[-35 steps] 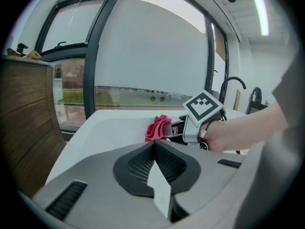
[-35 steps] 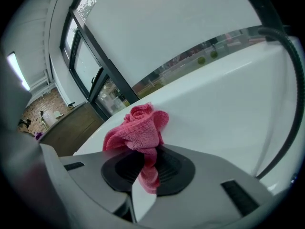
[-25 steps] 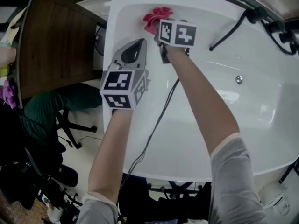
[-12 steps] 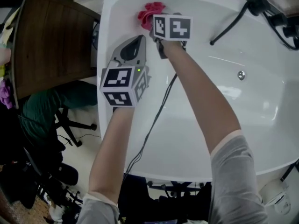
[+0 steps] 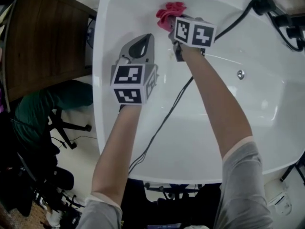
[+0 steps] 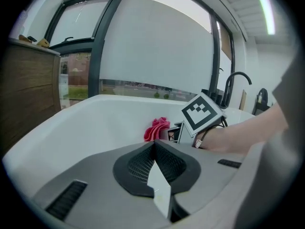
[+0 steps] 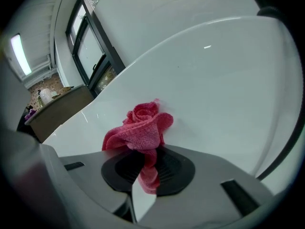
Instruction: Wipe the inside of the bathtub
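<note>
Firmly, right gripper jaws pinch the pink cloth, bunched beyond them; left gripper closed, empty.

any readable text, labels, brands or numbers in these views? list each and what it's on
No readable words, brands or numbers in any view.
Left marker cube on the left gripper: black-and-white square patterns only, no letters or digits.
Right marker cube on the right gripper: patterns only.
Bathtub and pink cloth: no print visible.

Marker cube hides part of the pink cloth; bathtub runs off right edge
</note>
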